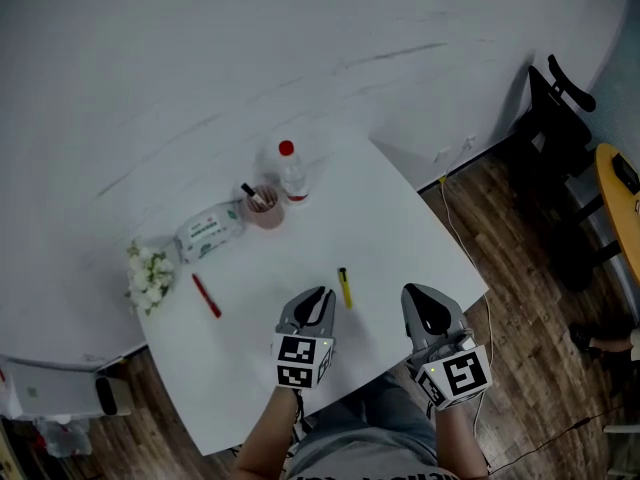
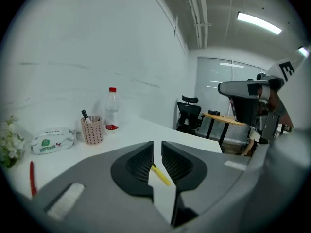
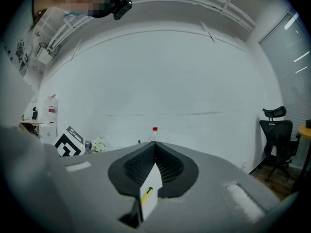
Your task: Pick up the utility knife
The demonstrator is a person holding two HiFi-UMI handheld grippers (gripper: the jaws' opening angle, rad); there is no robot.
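Note:
The utility knife [image 1: 345,288], slim and yellow with a dark tip, lies on the white table [image 1: 400,228] near its front. My left gripper [image 1: 320,296] hovers just left of it, its jaws a narrow gap apart with nothing in them. Through that gap the left gripper view shows the knife [image 2: 161,174] lying just ahead on the table. My right gripper [image 1: 415,293] is to the knife's right, apart from it, jaw tips touching and empty. In the right gripper view [image 3: 155,144] a bit of the knife [image 3: 147,192] shows below the jaws.
A red pen [image 1: 206,295] lies to the left. Further back stand a pink pen cup [image 1: 263,208], a red-capped bottle [image 1: 291,173], a wipes pack [image 1: 210,230] and white flowers [image 1: 150,273]. A black office chair [image 1: 555,108] and a yellow desk [image 1: 615,203] stand right of the table.

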